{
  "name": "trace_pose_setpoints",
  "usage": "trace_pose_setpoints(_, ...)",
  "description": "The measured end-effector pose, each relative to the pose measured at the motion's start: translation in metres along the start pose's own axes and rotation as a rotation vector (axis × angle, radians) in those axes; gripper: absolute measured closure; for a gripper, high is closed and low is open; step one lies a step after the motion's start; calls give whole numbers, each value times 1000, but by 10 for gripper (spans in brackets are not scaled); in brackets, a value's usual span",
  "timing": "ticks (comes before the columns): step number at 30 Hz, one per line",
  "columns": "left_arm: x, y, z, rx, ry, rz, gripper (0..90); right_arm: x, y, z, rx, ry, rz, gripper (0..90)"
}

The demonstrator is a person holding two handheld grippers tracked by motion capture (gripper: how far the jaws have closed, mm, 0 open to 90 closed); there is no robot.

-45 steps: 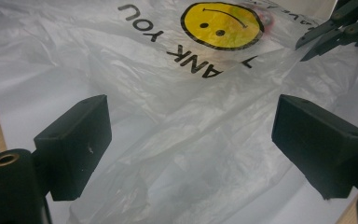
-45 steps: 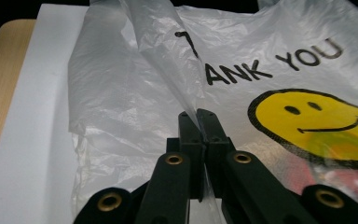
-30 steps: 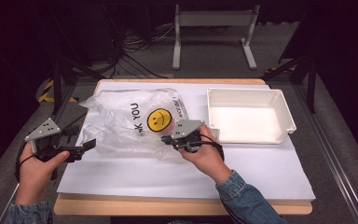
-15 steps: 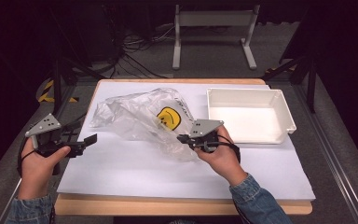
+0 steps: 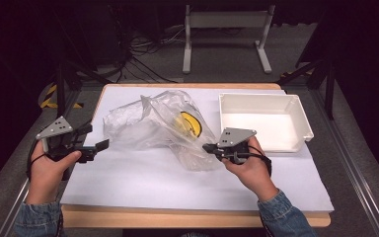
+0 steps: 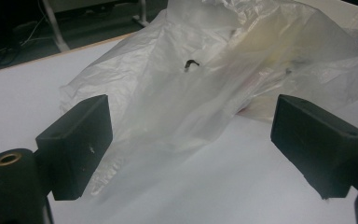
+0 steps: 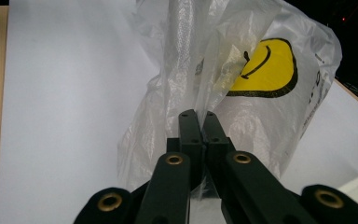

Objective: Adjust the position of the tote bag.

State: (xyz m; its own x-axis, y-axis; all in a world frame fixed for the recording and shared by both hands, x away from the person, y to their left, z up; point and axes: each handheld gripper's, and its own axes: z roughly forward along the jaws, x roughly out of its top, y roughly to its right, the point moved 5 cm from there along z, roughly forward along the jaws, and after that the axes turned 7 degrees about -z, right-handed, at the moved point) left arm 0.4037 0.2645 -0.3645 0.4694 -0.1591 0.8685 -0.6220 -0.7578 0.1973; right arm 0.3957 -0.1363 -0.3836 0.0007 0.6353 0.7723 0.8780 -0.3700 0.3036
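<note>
I see the clear plastic bag (image 5: 163, 123) with its yellow smiley print lying mid-desk on white paper (image 5: 143, 182). My right tool (image 5: 208, 147) is clamped on its near edge, lifting the film; my left tool (image 5: 98, 146) hangs apart, just beside it. A white tray (image 5: 301, 118) sits right. Wooden desk (image 5: 177, 217) edge, grey floor (image 5: 217, 59), cables beyond.

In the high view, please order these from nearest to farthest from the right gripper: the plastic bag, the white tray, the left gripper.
1. Plastic bag: its edge is pinched in the right gripper.
2. White tray: just beyond, at the table's right side.
3. Left gripper: far across, at the table's left edge.
</note>
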Motion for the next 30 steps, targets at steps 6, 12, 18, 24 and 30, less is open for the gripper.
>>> trace_pose_setpoints(6, 2, -1, 6, -4, -4, 0, 134, -11, -1, -8, -4, -20, 15, 897)
trace_pose_setpoints(12, 4, 1, 13, -14, -11, 10, 134, -26, -3, -13, 7, -53, 34, 897)
trace_pose_setpoints(18, 4, 1, 19, -16, -24, 19, 134, -40, -5, -13, 23, -85, 49, 896)
trace_pose_setpoints(24, 2, -2, 26, -5, -40, 23, 129, -56, -6, -14, 41, -116, 62, 896)
trace_pose_setpoints(30, -2, -3, 39, 5, -66, 41, 115, -66, -7, -15, 48, -134, 78, 896)
